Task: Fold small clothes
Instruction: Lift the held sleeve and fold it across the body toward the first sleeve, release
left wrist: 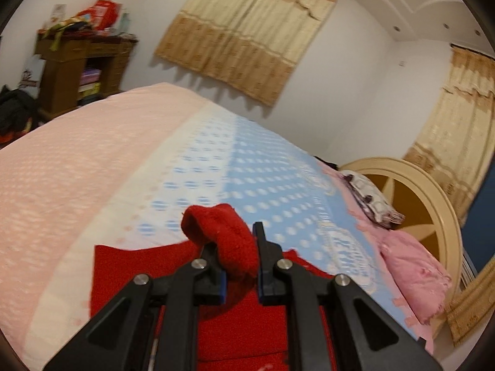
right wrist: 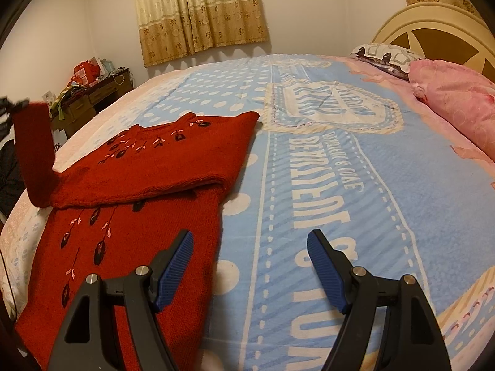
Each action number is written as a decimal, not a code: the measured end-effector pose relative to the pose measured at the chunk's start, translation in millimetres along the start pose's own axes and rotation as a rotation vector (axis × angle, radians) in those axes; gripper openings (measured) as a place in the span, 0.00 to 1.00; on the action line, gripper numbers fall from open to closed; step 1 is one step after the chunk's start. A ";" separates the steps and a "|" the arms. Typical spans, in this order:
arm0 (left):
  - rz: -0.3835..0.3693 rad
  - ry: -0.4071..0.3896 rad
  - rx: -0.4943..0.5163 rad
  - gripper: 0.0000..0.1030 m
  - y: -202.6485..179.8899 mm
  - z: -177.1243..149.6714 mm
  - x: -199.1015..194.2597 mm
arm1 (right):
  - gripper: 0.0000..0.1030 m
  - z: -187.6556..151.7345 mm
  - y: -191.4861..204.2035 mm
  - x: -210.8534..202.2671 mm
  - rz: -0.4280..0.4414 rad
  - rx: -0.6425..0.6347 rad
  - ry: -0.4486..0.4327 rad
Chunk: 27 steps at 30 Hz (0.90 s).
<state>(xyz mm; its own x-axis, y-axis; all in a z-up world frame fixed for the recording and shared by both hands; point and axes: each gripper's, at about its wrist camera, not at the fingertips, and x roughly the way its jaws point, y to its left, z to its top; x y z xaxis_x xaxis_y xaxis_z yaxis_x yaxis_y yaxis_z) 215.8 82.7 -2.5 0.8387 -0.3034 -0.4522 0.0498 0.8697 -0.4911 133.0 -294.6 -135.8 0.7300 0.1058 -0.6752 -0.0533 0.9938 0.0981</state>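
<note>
One red knitted sweater [right wrist: 130, 167] is spread on the blue-and-pink blanketed bed [right wrist: 355, 185], its one sleeve [left wrist: 222, 232] clenched by the left tongs [left wrist: 239, 241], two pillows far right, the right tongs [right wrist: 250, 247] released.

One red sweater [right wrist: 130, 191] lay on one bed [right wrist: 386, 185]. Two grippers were present: the left gripper [left wrist: 238, 247] and the right gripper [right wrist: 250, 266]. Two pillows were counted: one pink pillow [right wrist: 458, 105] and one patterned pillow [right wrist: 386, 55]. Two curtains [left wrist: 247, 31] hung. One wooden desk [right wrist: 92, 95] stood.
</note>
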 end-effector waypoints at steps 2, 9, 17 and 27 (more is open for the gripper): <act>-0.026 0.011 0.014 0.13 -16.9 -2.6 7.2 | 0.74 -0.3 0.7 0.5 0.003 -0.002 0.002; -0.083 0.051 0.037 0.13 -66.1 -11.9 36.5 | 0.74 -0.3 1.2 2.0 0.010 -0.005 0.013; -0.154 0.098 0.115 0.13 -138.3 -41.7 74.0 | 0.74 -0.5 0.7 4.4 0.014 0.000 0.030; -0.111 0.190 0.233 0.13 -174.7 -94.0 120.8 | 0.74 -0.1 0.7 9.1 0.023 -0.002 0.052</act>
<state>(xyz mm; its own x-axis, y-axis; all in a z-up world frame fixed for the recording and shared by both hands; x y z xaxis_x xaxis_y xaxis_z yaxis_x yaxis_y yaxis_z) 257.4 -142.6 -41.4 0.7059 -0.4500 -0.5470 0.2768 0.8861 -0.3717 139.5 -292.9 -141.9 0.6918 0.1305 -0.7102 -0.0714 0.9911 0.1125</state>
